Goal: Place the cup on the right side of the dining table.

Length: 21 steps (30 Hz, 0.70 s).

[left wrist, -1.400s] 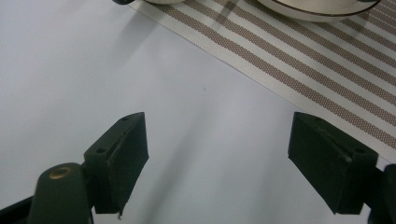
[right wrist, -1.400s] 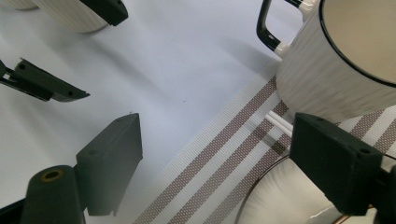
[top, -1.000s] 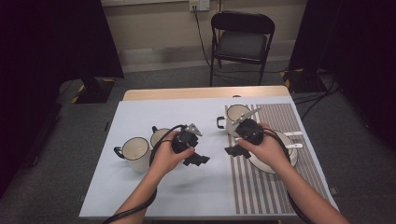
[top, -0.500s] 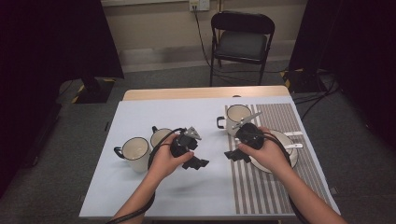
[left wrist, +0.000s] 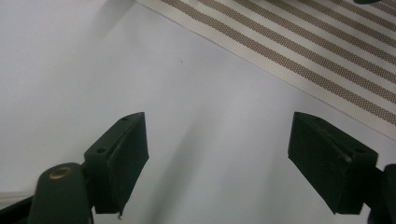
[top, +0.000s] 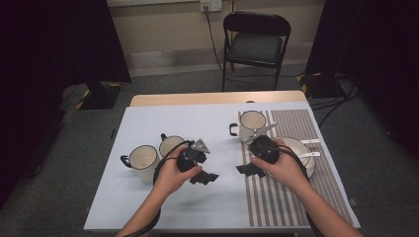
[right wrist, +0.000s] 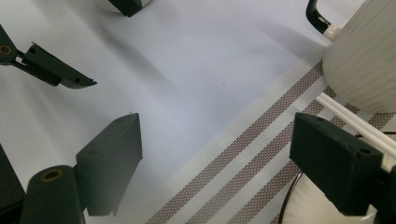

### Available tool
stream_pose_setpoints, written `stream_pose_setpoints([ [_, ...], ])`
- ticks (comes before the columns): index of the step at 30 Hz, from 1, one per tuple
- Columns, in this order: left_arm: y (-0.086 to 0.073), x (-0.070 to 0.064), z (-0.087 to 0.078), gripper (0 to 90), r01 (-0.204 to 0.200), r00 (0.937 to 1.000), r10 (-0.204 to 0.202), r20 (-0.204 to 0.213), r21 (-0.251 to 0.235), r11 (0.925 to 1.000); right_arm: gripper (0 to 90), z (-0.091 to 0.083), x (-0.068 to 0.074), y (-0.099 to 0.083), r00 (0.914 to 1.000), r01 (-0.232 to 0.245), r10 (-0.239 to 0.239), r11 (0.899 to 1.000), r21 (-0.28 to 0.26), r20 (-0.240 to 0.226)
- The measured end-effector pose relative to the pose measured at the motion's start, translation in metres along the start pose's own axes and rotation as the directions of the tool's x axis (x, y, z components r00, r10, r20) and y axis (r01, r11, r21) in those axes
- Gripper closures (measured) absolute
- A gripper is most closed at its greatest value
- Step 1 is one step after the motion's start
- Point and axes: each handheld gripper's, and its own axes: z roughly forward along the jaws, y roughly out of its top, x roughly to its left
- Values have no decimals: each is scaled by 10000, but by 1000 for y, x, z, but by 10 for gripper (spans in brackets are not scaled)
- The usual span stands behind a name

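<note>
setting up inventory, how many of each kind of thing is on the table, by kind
mugs: 3 (left, middle, right)
bowl: 1
spoons: 2, by the bowl (upper, lower)
striped mat: 1
total: 7

Three white enamel mugs with black handles: one [top: 143, 160] and a second [top: 170, 144] left of the brown-striped placemat [top: 291, 197], the third [top: 251, 125] at its far edge. One white plate [top: 302, 148] on it. One black folding chair [top: 257, 44] beyond.
</note>
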Motion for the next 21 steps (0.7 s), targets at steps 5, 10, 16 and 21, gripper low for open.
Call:
stream_pose_setpoints([
  [5, -5, -2, 1, 197, 8, 10000, -8, -43, 31, 10000, 162, 3, 1, -4, 10000, -15, 15, 10000, 62, -72],
  [10, -9, -5, 1, 197, 116, 9999, -115, 92, -51, 9999, 162, 5, 2, -7, 9999, -41, 41, 10000, 23, -116],
  [16, -12, -6, 3, 197, 64, 9999, -64, 143, 7, 10000, 162, 6, 3, -11, 9998, 31, -29, 10000, 61, -197],
  [21, -17, -7, 5, 197, 156, 9998, -156, 106, -13, 9999, 162, 8, 5, -15, 9996, 22, -20, 10000, 68, -280],
])
